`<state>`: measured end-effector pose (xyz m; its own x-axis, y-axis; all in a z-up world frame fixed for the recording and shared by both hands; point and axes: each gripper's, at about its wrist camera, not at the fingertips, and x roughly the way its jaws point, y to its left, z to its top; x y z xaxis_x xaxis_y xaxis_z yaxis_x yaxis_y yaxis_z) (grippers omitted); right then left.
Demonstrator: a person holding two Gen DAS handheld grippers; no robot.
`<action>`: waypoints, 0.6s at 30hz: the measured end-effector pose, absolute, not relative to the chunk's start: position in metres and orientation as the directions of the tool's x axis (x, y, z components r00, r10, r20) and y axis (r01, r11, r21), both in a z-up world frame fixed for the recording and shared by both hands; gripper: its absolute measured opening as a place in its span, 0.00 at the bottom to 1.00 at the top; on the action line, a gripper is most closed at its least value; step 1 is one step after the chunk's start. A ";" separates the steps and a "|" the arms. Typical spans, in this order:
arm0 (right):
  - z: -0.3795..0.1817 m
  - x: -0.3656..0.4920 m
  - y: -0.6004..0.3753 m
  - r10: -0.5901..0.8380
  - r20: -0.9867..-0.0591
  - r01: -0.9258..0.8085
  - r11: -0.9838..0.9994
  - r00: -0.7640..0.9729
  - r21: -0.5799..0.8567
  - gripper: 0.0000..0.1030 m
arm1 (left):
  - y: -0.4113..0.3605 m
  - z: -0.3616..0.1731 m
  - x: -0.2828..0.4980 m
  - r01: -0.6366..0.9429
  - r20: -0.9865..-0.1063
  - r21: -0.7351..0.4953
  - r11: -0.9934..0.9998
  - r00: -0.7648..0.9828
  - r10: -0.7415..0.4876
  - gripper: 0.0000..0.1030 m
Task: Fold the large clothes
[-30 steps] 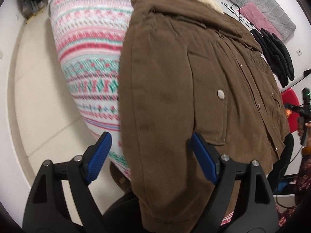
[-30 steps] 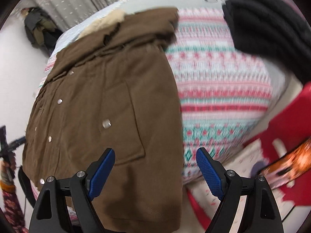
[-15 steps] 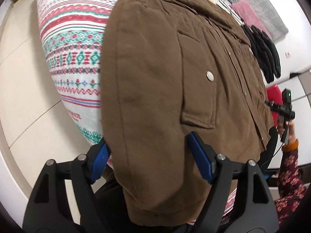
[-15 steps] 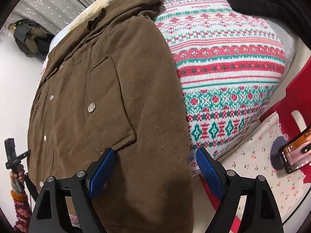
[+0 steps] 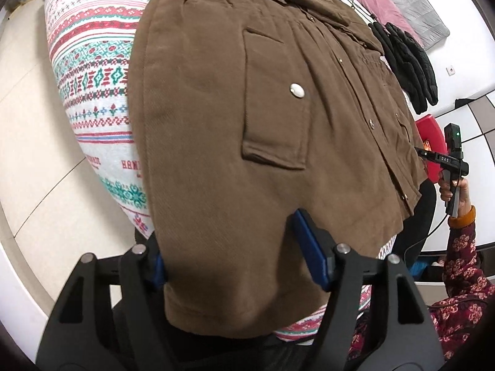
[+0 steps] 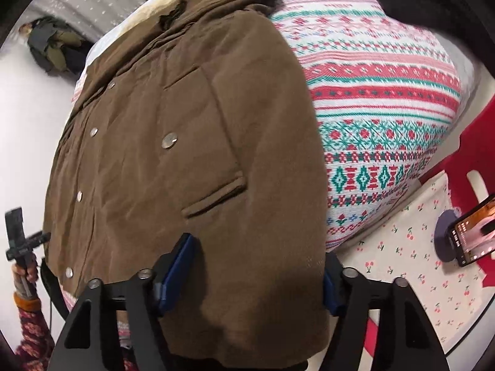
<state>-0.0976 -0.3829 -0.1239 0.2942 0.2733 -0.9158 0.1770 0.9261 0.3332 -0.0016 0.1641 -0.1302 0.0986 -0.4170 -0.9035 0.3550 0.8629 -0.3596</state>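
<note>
A brown jacket [image 5: 232,123] with metal snaps and a pale fur collar lies face up on a bed with a red, green and white patterned cover [image 5: 92,71]. Its hem hangs over the bed's near edge. My left gripper [image 5: 235,259] is open, its blue pads either side of the hem's left corner. My right gripper [image 6: 256,275] is open around the hem's right corner of the same jacket [image 6: 185,154]. The fabric drapes between each pair of fingers and hides part of one pad.
Black gloves or a black garment [image 5: 408,61] lie at the bed's far right. A red stool [image 6: 476,167] and a phone [image 6: 473,232] on a cherry-print cloth stand right of the bed. Pale floor tiles [image 5: 37,154] lie to the left.
Both grippers have moved forward onto the jacket's hem, so the fabric now sits between the open fingers. The jaws look slightly narrower than before.
</note>
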 end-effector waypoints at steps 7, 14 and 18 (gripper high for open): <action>-0.116 -0.097 -0.369 0.232 -0.928 0.145 0.948 0.292 0.283 0.37 | 0.161 -0.124 -0.009 0.355 -0.904 -0.331 0.874 0.147 -0.402 0.51; -0.091 -0.101 -0.365 0.194 -0.903 0.158 0.950 0.384 0.271 0.10 | 0.170 -0.104 -0.003 0.284 -0.855 -0.415 0.864 0.204 -0.477 0.17; -0.068 -0.100 -0.365 0.248 -0.855 0.148 0.926 0.456 0.348 0.09 | 0.162 -0.078 -0.001 0.319 -0.810 -0.438 0.840 0.266 -0.523 0.15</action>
<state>-0.1005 -0.3653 -0.0680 0.4562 0.2483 -0.8545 0.1480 0.9258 0.3480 -0.0010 0.1622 -0.0783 0.2657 -0.5231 -0.8098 0.3192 0.8403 -0.4381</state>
